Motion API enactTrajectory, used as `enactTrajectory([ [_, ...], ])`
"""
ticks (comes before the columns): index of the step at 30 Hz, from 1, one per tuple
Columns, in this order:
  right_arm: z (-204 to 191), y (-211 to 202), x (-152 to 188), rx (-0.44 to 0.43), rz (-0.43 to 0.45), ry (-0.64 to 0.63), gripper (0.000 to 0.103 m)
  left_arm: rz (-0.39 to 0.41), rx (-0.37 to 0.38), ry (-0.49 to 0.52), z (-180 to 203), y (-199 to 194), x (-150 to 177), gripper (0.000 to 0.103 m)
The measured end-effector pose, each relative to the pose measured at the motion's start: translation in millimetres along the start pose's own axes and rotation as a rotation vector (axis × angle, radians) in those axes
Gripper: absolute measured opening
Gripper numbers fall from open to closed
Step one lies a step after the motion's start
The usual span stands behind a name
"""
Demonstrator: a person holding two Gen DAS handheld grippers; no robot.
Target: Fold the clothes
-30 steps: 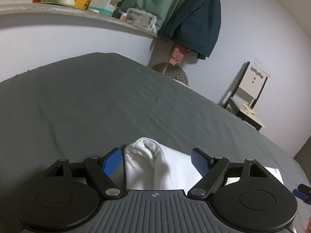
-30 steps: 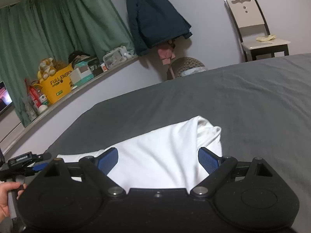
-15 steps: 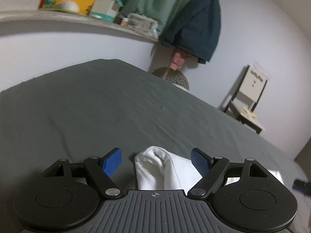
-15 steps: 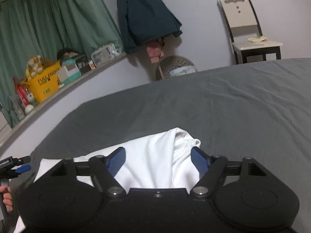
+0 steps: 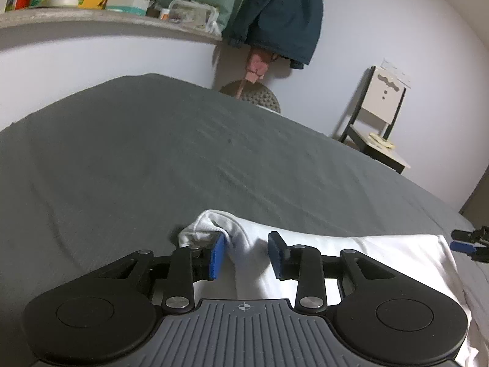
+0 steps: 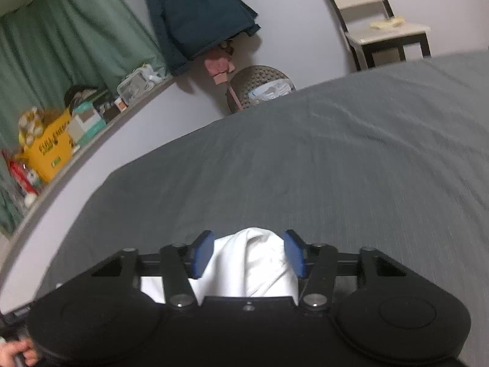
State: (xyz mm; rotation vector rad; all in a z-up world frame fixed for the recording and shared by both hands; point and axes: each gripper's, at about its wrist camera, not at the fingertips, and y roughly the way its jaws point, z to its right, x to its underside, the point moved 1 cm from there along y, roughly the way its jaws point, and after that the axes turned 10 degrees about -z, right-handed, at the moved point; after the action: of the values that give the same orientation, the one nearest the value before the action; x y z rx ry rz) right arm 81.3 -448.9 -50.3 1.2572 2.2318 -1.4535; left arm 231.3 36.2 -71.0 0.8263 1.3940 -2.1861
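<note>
A white garment (image 5: 351,263) lies on the dark grey bed sheet (image 5: 152,159). My left gripper (image 5: 246,255) stands partly closed around a bunched corner of it; a gap shows on the right pad (image 5: 275,255) side. In the right wrist view the garment's other bunched end (image 6: 250,260) rises between the blue pads of my right gripper (image 6: 248,252), which is narrowed around it with small gaps. The right gripper's tips (image 5: 467,243) show at the left view's right edge.
A ledge (image 5: 107,21) with a yellow box, cartons and containers runs along the wall. A dark jacket (image 5: 281,12) hangs beside green curtains (image 6: 61,46). A chair (image 5: 379,122) and a round knobbly stool (image 5: 253,94) stand beyond the bed.
Both grippers' pads have come closer together around the white cloth. Both have drawn nearer the garment's ends, and the right view now shows less cloth.
</note>
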Motion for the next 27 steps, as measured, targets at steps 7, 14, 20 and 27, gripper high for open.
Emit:
enactTrajectory([
  [7,-2,14,-4,-0.06,-0.061,-0.01,0.04,-0.006,-0.034,0.039,4,11,1,0.021],
  [14,-1,37,-1,-0.022,-0.063,-0.001,0.006,-0.007,-0.075,0.052,4,23,-3,0.018],
  [20,6,44,8,0.006,-0.062,-0.001,0.011,-0.037,-0.061,0.026,2,24,-7,0.019],
  [27,-9,22,11,0.043,-0.022,-0.116,0.041,-0.03,-0.109,0.02,7,10,-14,0.027],
])
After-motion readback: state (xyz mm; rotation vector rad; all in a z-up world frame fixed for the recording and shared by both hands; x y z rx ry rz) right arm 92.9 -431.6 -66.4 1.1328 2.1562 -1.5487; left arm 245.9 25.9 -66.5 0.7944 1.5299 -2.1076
